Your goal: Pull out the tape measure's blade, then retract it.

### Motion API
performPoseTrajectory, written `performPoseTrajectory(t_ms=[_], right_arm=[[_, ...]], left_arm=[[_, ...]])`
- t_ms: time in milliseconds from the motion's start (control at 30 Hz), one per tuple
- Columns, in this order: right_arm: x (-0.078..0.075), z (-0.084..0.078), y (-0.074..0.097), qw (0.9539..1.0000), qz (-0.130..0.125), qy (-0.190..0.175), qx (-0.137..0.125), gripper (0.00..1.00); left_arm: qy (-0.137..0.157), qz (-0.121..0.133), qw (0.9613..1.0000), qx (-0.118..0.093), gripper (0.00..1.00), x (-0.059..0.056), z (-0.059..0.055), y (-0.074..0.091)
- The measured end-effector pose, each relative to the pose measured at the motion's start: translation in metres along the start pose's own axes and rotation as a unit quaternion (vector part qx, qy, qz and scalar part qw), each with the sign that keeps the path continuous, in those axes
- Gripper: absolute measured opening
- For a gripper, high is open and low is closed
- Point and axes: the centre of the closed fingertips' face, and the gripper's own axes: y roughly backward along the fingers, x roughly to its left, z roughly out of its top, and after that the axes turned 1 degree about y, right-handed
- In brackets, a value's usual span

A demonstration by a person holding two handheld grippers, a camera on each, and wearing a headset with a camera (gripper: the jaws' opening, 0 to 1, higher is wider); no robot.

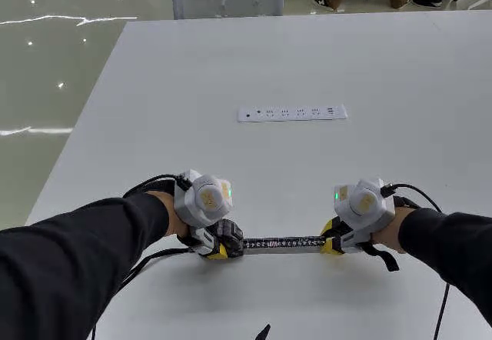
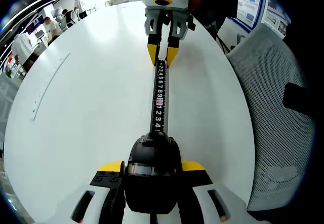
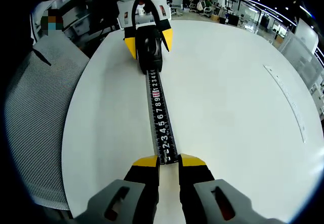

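Left gripper fingers are closed against both sides of the black tape measure case, right gripper fingers pinched tight on the free end of the blade, which lies drawn out flat between them at lower centre of the head view, on the white table, below a power strip.

Matt white table, black plastic tape measure

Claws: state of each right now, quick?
Left claw: shut on the tape measure case.
Right claw: shut on the blade, at its end.
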Motion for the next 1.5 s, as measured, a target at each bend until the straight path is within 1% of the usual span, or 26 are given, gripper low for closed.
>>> performPoseTrajectory(t_ms=[1500], right_arm=[[-0.009,-0.040,0.026,0.9996,-0.013,-0.013,0.021,0.09]], left_arm=[[0.003,-0.002,1.0000,0.001,0.36,0.000,0.000,0.000]])
